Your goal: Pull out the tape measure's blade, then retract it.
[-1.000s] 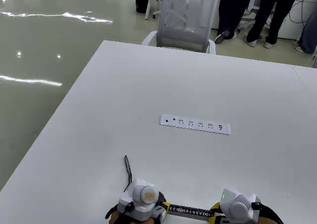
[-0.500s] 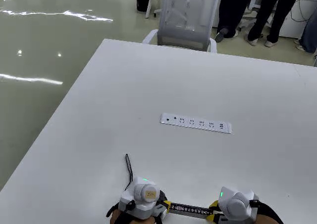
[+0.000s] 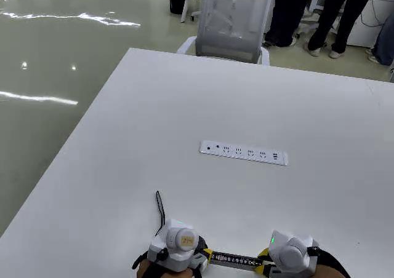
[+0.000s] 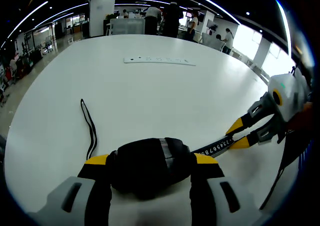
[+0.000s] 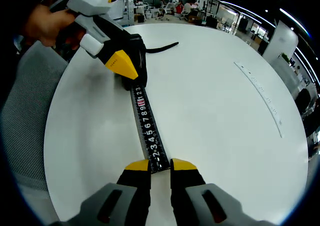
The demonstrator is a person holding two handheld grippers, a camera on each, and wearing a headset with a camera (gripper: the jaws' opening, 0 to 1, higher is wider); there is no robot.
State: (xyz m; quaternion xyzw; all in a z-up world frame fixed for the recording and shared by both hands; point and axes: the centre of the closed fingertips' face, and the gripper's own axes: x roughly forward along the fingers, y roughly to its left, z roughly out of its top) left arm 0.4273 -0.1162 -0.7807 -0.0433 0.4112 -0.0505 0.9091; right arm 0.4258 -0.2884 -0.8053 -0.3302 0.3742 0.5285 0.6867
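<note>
The broad white table top looks smooth and matt, with only a faint sheen. The black tape measure case reads as dull moulded plastic or rubber, crossed by a shinier grey band; its black blade with white numerals has a slight gloss. The left gripper and right gripper are matt grey plastic with smooth yellow pads. The white flat power strip is plain plastic — the greenish floor is highly glossy, mirroring lights. The grey chair back is translucent mesh.

The broad white table bears a long white plastic power strip well ahead of the left gripper, and a thin black cord just ahead-left of it.
</note>
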